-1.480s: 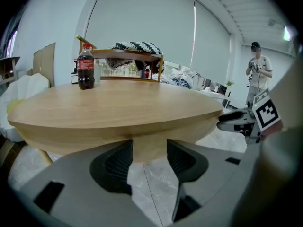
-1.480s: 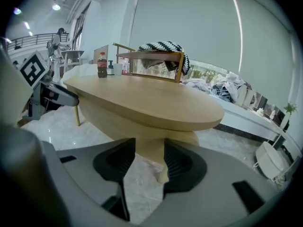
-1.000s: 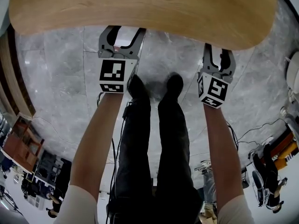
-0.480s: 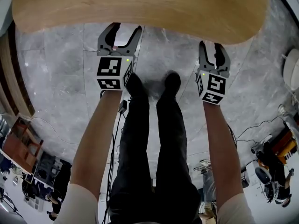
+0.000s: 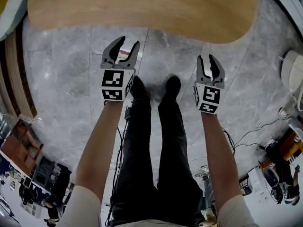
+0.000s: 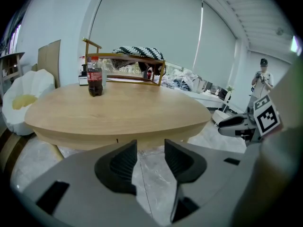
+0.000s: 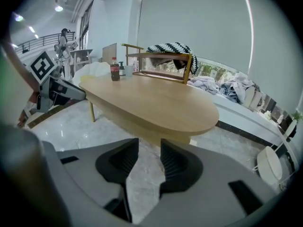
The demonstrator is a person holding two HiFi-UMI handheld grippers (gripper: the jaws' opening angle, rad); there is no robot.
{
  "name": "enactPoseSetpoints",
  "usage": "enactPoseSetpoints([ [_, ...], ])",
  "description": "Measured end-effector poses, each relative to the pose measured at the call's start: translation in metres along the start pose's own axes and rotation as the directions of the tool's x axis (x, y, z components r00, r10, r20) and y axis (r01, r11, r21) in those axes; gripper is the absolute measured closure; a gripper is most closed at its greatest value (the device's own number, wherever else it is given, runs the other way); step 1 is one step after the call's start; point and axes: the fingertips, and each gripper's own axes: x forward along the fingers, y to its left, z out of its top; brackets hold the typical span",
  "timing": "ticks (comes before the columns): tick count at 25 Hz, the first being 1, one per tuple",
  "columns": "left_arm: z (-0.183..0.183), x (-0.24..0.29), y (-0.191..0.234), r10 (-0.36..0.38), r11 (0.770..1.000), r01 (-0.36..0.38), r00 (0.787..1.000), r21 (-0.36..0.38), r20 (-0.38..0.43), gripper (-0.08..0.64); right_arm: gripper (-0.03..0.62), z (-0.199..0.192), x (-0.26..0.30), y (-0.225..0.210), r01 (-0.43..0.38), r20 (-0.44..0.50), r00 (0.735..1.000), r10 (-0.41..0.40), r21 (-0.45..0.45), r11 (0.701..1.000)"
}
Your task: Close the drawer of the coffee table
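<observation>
Nearest the person, the left tool (image 5: 129, 42) and the right tool (image 5: 205, 58) are hovering side by side over the grey stone floor (image 5: 71, 74), short of the near edge of the bench (image 5: 142, 8) and touching nothing. Each one's jaws have just been closing, yet they are standing apart with only bare floor showing between them. Just beyond, the drawer (image 6: 151, 137) is apparently sitting pushed in under that near edge, its front level with the wooden rim and marked only by a thin upright seam. It is probably going to handle as a light, stiff box sliding on runners, so a flat, even push on the middle of its front is looking safest, since an off-centre shove could skew it. No handle is showing, the drawer's ends are proving hard to trace, and in the head view the bench top is hiding the front altogether. Farther back, a cola bottle (image 6: 94, 77) is standing near the bench's far left edge, with a wooden rack (image 6: 124, 56) beyond it.
</observation>
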Motion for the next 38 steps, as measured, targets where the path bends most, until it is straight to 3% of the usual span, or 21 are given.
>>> enactPoseSetpoints([
  [9, 0.041, -0.07, -0.039, -0.024, 0.999, 0.024, 1.0, 0.023, -0.004, 0.435, 0.46, 0.047, -0.084, -0.005, -0.009, 0.042, 0.999, 0.009, -0.004, 1.0],
  [16, 0.077, -0.129, -0.049, 0.013, 1.0, -0.014, 1.0, 0.025, 0.022, 0.474, 0.515, 0.079, -0.144, -0.012, 0.022, 0.072, 0.997, -0.023, 0.008, 1.0],
  [21, 0.104, -0.176, -0.053, 0.058, 0.998, -0.056, 0.998, -0.035, 0.035, 0.51, 0.537, 0.098, -0.193, -0.023, 0.05, 0.069, 0.996, -0.053, 0.044, 0.998],
  [26, 0.143, -0.229, -0.067, 0.053, 0.998, -0.054, 0.998, 0.026, 0.034, 0.523, 0.551, 0.136, -0.245, -0.026, 0.038, 0.089, 0.995, -0.043, 0.054, 0.998],
  [32, 0.191, -0.286, -0.086, 0.039, 0.999, -0.042, 0.997, 0.034, 0.074, 0.535, 0.561, 0.181, -0.302, -0.029, -0.006, 0.116, 0.993, -0.002, 0.066, 0.998],
  [38, 0.227, -0.334, -0.092, 0.025, 0.995, -0.035, 0.994, 0.091, 0.108, 0.538, 0.569, 0.218, -0.351, -0.03, -0.045, 0.153, 0.988, 0.036, 0.054, 0.998],
])
